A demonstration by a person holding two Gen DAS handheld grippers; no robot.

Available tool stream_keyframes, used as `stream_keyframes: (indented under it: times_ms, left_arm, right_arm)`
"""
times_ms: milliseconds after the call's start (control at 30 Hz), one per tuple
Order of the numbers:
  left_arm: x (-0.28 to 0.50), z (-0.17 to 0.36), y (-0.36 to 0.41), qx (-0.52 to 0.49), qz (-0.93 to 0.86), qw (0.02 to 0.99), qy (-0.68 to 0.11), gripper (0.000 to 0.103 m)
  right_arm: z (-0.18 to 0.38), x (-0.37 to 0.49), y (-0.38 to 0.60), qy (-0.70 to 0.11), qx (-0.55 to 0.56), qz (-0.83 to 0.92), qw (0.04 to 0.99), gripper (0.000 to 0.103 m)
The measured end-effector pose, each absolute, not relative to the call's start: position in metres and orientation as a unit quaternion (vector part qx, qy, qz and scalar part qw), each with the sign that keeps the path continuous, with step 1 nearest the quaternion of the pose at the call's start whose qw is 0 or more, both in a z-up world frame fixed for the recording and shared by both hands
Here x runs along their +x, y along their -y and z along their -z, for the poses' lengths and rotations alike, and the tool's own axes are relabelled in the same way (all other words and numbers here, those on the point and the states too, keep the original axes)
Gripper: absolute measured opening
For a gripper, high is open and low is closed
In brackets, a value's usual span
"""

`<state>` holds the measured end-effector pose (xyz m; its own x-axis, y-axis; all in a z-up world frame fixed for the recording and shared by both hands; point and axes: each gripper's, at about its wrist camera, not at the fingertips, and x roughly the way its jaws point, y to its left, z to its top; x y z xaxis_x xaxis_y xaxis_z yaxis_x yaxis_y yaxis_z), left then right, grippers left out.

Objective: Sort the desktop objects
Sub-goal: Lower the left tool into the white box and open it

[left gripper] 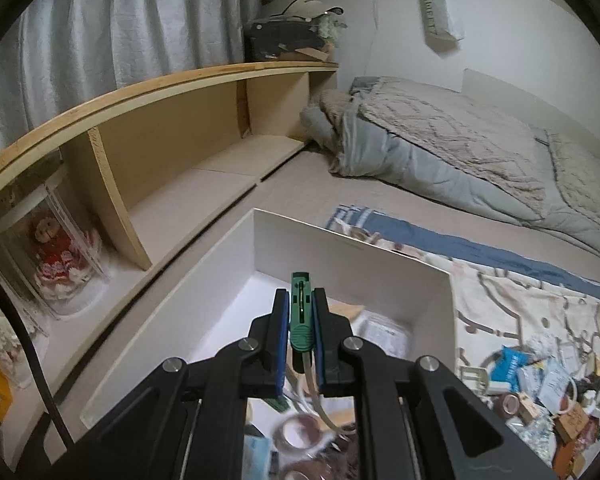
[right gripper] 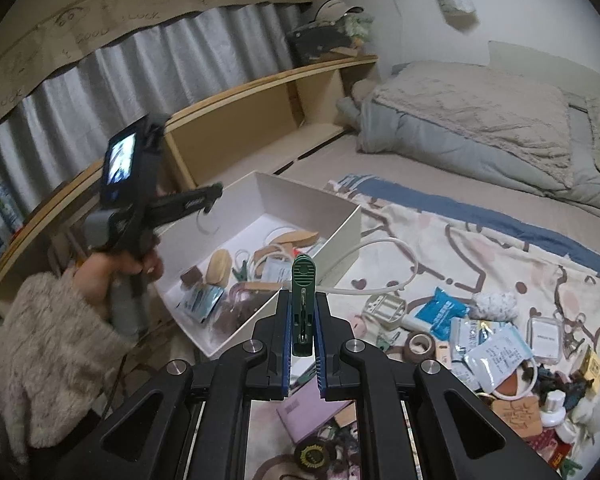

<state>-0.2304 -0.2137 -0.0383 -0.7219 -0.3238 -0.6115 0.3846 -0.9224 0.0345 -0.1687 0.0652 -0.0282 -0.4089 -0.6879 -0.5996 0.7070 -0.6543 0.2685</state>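
My left gripper (left gripper: pixel 301 314) is shut on a green clothes peg (left gripper: pixel 301 316) and holds it above the open white box (left gripper: pixel 352 246). My right gripper (right gripper: pixel 302 316) is shut on another green clothes peg (right gripper: pixel 302 280), just right of the box's near corner (right gripper: pixel 342 236). The box holds several small items: wooden pieces (right gripper: pixel 220 266), packets, a tape roll. A pile of loose objects (right gripper: pixel 496 344) lies on the patterned blanket to the right. The left gripper's body, held in a hand (right gripper: pixel 120 264), shows in the right wrist view over the box's left side.
A white loop cord (right gripper: pixel 384 264) lies by the box. A wooden shelf (left gripper: pixel 172 148) runs along the left, with a doll in a clear case (left gripper: pixel 56 248). Folded bedding (left gripper: pixel 460 148) lies at the back right. A pink notebook (right gripper: pixel 312 412) lies near my right gripper.
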Motion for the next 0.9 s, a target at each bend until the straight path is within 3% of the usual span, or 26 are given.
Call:
stream_keyframes:
  times_ms: [767, 800, 867, 900]
  left_arm:
    - [-0.272, 0.075, 0.258, 0.353, 0.903, 0.232, -0.077, 0.012]
    - [-0.272, 0.076, 0.26, 0.356, 0.9, 0.24, -0.079, 0.015]
    - [-0.272, 0.077, 0.262, 0.358, 0.898, 0.243, -0.084, 0.049]
    - [-0.27, 0.077, 0.262, 0.355, 0.899, 0.241, -0.087, 0.055]
  right_arm:
    - [0.046, -0.145, -0.022, -0.067, 0.36, 0.812, 0.454, 0.01]
    - [0.047, -0.144, -0.021, -0.069, 0.359, 0.811, 0.456, 0.01]
    - [0.047, -0.143, -0.019, -0.07, 0.359, 0.81, 0.458, 0.01]
    - [0.048, -0.143, -0.018, -0.071, 0.358, 0.81, 0.458, 0.01]
